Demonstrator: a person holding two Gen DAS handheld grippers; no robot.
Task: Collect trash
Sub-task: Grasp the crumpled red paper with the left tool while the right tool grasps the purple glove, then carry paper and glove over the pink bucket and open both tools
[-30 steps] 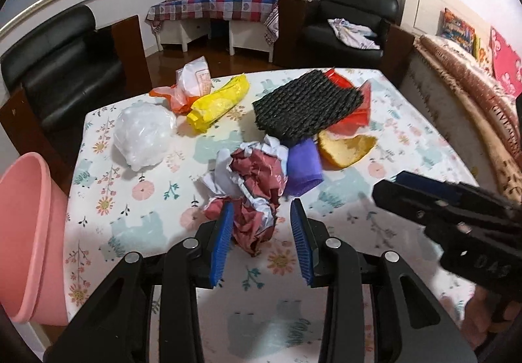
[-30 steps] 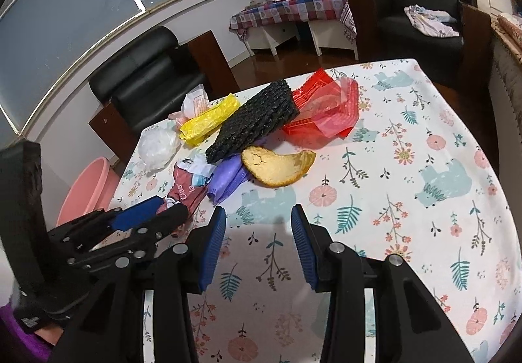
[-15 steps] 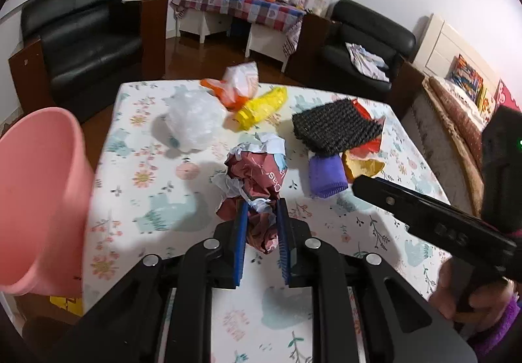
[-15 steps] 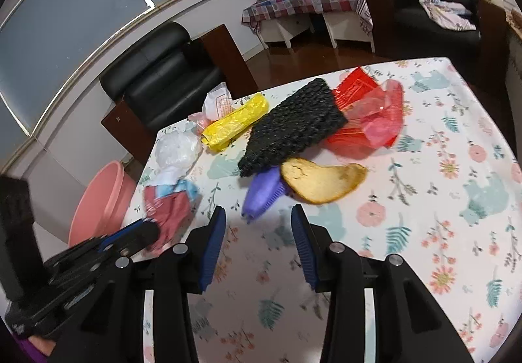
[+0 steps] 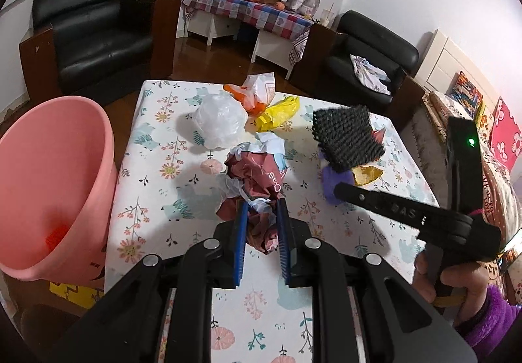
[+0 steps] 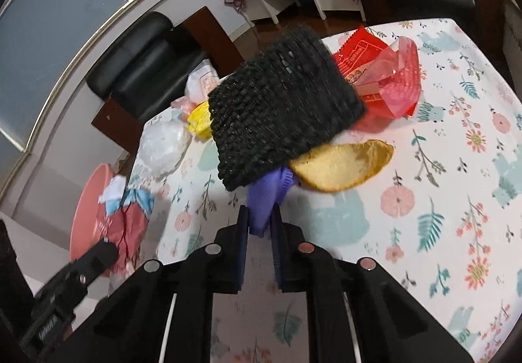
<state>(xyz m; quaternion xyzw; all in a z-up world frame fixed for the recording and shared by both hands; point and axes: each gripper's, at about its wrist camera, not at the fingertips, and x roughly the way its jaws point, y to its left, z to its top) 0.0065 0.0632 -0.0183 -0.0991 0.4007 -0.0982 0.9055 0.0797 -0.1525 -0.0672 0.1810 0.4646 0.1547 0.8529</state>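
My left gripper [image 5: 261, 222] is shut on a crumpled maroon, white and blue paper wad [image 5: 257, 180], held above the floral table [image 5: 156, 180] near the pink bin [image 5: 55, 173] at its left edge. My right gripper [image 6: 260, 226] is shut on a purple foam piece [image 6: 266, 196], and a black foam net [image 6: 280, 108] lifts with it over an orange peel [image 6: 342, 164]. The wad [image 6: 127, 226] and the bin [image 6: 88, 200] also show in the right wrist view.
A clear plastic ball [image 5: 222, 121], a yellow bag [image 5: 277, 112] and an orange-white bag [image 5: 257, 92] lie at the table's far side. Red wrappers [image 6: 385, 76] lie behind the net. Black armchairs [image 5: 98, 27] stand beyond the table.
My left gripper closed on the paper wad and carried it left toward the pink bin. My right gripper moved in and closed on the purple foam piece, lifting the black net.
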